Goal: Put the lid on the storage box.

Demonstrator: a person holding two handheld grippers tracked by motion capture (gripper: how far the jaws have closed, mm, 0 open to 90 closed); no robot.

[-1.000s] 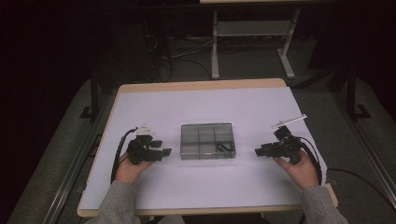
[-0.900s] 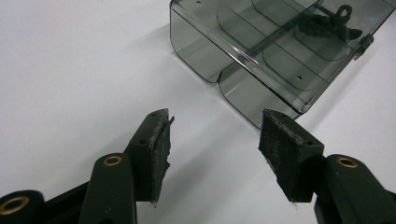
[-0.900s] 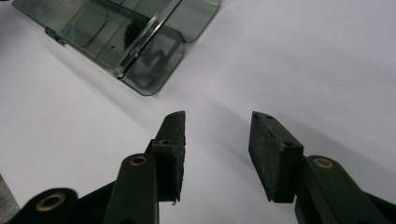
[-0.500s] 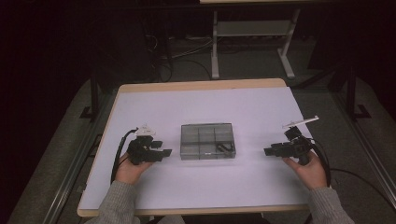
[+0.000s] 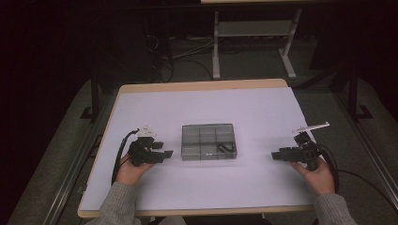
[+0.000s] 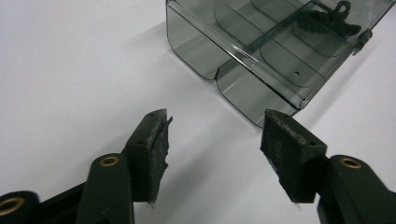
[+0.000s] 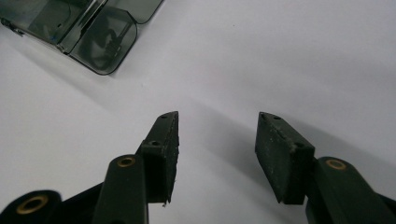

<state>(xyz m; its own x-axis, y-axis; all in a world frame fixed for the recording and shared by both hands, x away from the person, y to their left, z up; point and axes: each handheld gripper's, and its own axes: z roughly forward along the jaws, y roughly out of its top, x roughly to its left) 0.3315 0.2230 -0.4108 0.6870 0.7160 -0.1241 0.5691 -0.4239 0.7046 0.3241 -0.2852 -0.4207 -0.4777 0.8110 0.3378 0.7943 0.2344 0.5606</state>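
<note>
Sliding outward along the white table (image 5: 244,108) since a second ago, the right gripper (image 5: 278,155) is now sitting well apart from the smoky clear compartment box (image 5: 209,141), near the table's right edge, while the left gripper (image 5: 165,153) is holding the same spot just beside the box's left end. Both sets of jaws have just been opening, and nothing is lying between either pair; in the right gripper view the pads are standing wide over bare table, with the box off at the upper left corner. In the left gripper view the jaws are gaping at the box's near corner without touching it. That box is lying closed at mid-table, with a small dark item (image 5: 226,148) resting in its near right compartment.
</note>
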